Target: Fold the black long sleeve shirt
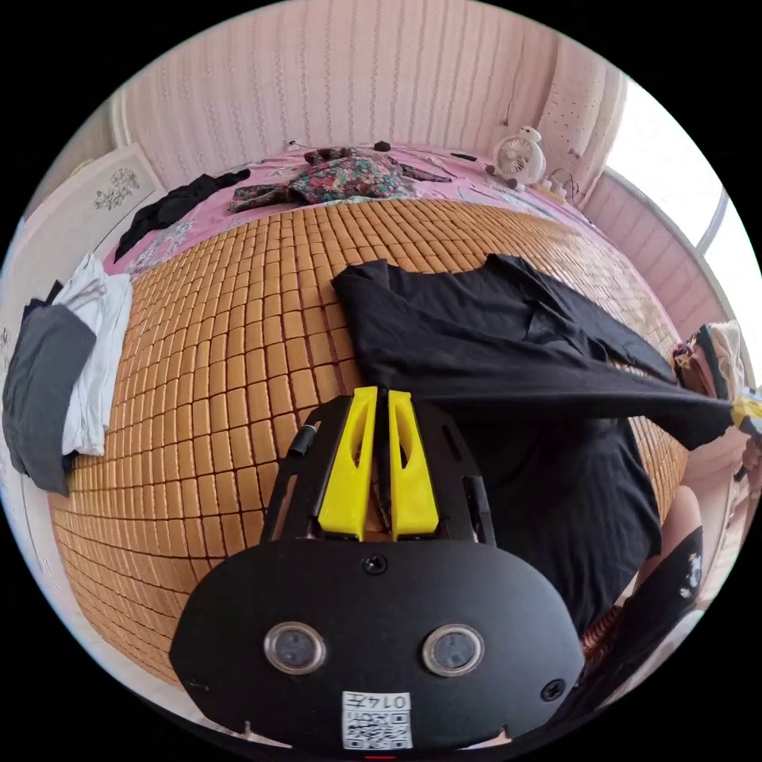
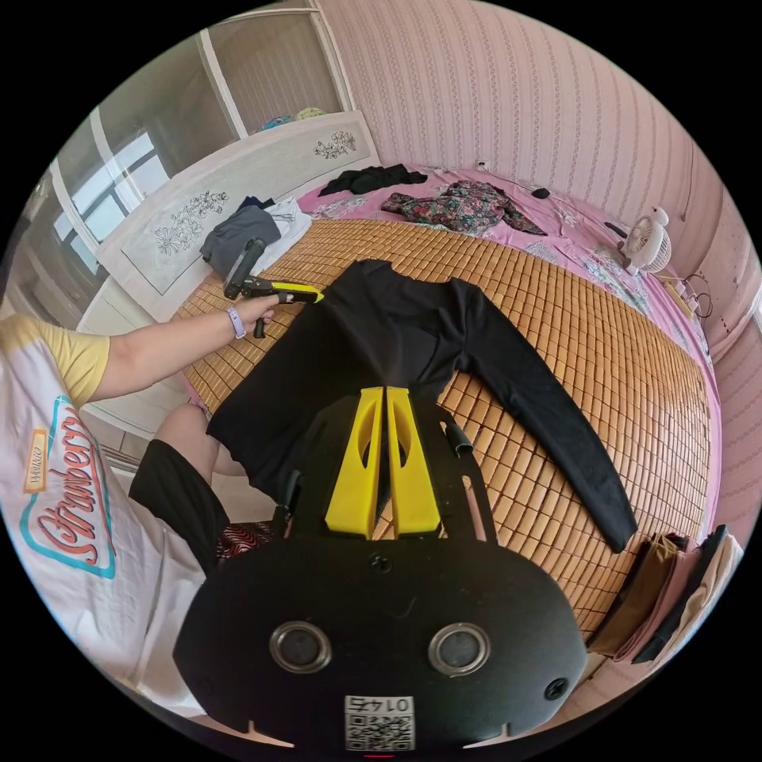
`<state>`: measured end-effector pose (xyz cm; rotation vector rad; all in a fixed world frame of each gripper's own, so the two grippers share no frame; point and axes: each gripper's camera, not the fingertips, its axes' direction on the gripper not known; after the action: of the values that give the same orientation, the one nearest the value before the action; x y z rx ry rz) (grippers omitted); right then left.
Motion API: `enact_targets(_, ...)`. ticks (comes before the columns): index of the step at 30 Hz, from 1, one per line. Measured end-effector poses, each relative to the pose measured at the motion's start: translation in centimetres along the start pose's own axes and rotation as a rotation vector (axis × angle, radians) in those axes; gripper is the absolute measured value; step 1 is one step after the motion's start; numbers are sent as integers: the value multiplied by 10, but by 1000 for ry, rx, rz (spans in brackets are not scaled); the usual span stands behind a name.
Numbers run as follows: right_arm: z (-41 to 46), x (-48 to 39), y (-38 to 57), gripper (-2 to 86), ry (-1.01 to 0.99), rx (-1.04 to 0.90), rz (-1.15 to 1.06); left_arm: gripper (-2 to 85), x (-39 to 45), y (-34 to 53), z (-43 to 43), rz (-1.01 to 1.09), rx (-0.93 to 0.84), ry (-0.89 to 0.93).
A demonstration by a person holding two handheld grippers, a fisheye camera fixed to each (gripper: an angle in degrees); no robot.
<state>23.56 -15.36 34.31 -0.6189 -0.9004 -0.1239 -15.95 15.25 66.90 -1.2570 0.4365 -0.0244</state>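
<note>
Closest to us in the left gripper view is our left gripper (image 1: 379,401), yellow jaws clenched on a fold of the black long sleeve shirt (image 1: 476,333). Our right gripper (image 2: 384,397) looks the same in its own view: jaws pinched together with dark cloth between them at the tips.

Biggest worry from here, we think, is the pinch slipping. Fabric stretches taut between the two grips, so pulling the hands further apart could drag the cloth out of one pair of jaws and drop that side in a heap. It looks like a thin bite on both sides, too. Another risk is the free sleeve (image 2: 556,413), which lies loose across the bamboo mat (image 1: 238,333) and could get dragged or bunched under the body when we carry the fold over.

As for the shirt itself, it's spread on the mat on the bed, near the edge by the person's legs, plain black, fairly flat, one sleeve angled out straight, some creases around the chest.
</note>
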Motion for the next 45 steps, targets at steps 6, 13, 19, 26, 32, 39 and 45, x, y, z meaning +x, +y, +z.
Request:
enact_targets(6, 75, -58, 32, 30, -18, -202, -65, 6, -75, 35, 7, -367, 35, 181)
enact_targets(13, 86, -39, 49, 58, -74, -222, 83, 28, -2, 82, -40, -75, 39, 287)
enact_targets(19, 86, -1, 41, 68, 119, -171, 203, 46, 145, 138, -31, 234, -70, 488)
enact_targets(26, 76, 8, 34, 29, 162, -233, 138, 59, 229, 147, -6, 422, -129, 433)
enact_targets(32, 64, 22, 28, 9, 200, -191, 138, 58, 241, 146, 19, 463, -209, 348)
enact_targets(39, 70, 45, 27, 17, 225, -213, 194, 59, 260, 160, 35, 472, -241, 311)
enact_targets(45, 28, 79, 29, 57, 125, -56, 290, 60, 264, 160, 32, 499, -263, 389)
